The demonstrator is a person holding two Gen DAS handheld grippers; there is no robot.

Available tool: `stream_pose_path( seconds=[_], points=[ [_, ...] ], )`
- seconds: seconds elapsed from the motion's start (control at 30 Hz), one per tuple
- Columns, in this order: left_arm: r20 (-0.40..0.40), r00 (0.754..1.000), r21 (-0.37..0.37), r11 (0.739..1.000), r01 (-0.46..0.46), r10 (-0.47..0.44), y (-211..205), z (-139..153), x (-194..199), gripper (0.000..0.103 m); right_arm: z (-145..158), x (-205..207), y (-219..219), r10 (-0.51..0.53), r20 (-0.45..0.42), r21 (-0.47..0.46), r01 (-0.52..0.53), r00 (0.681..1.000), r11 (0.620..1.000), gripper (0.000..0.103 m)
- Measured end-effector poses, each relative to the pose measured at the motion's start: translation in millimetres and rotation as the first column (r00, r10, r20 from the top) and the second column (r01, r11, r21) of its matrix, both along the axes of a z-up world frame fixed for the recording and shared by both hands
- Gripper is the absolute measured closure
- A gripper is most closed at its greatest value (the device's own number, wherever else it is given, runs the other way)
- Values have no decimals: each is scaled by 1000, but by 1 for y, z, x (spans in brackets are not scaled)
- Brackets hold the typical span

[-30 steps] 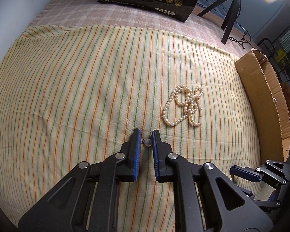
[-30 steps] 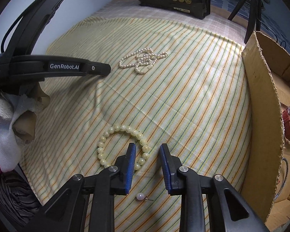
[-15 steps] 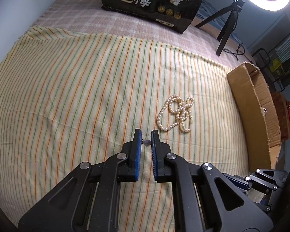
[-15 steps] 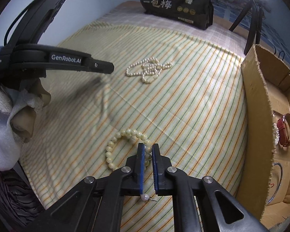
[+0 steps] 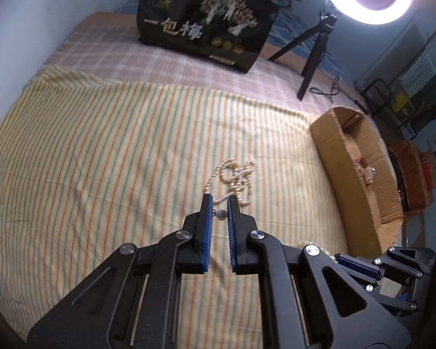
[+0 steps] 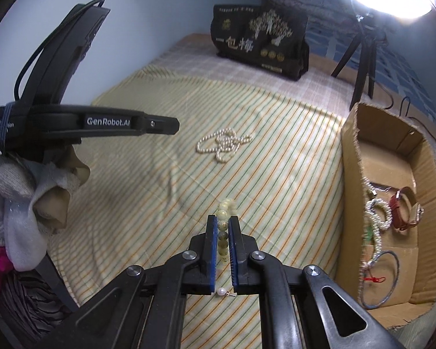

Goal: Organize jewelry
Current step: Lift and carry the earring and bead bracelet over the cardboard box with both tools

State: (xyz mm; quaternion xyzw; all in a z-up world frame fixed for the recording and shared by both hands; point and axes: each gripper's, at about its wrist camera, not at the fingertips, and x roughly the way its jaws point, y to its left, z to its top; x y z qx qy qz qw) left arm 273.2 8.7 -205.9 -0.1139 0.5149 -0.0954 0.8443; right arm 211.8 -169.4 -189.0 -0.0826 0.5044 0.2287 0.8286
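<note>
Nearest the viewer, the left tongs (image 5: 217, 203) are pinching a pearl earring (image 5: 221, 214) between their blue pads, holding it clear above the striped bedspread (image 5: 101, 160), probably so it can be carried to the box. The right tongs (image 6: 223, 225) are pressing together on a pale bead bracelet (image 6: 223, 224), which is hanging between the pads, likely for the same trip. Under them a second pearl earring (image 6: 221, 292) is lying loose on the bedspread near the bed's near edge. At the bed's right edge a cardboard box (image 6: 348, 151) is already holding a red-strapped watch (image 6: 404, 209), a blue bangle (image 6: 392, 279) and beaded strands, so it seems to be serving as the collecting place. Toward the middle of the bed a pearl necklace (image 5: 232, 174) is lying in a tangle, not yet gathered. The left device's side is reading "GenRobot.AI". At the far edge a black bag (image 5: 203, 20) is showing gold trees and white Chinese characters, "一包梅".
</note>
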Motion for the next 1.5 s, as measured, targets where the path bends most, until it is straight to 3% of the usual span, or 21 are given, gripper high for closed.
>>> stream_pose_path(
  seconds=[0.47, 0.83, 1.2, 1.5],
  points=[
    [72, 996, -38, 997, 63, -60, -38, 38, -11, 95, 51, -7, -43, -87, 104, 66, 80, 991, 995, 98],
    [122, 983, -62, 988, 145, -137, -86, 60, -15, 95, 81, -10, -105, -207, 159, 111, 190, 965, 975, 98],
    [135, 971, -71, 976, 207, -196, -138, 65, -3, 95, 83, -16, -160, -304, 164, 114, 288, 939, 951, 98],
    [149, 963, -34, 972, 231, -224, -176, 60, 13, 95, 70, -13, -190, -346, 143, 111, 332, 927, 937, 98]
  ],
)
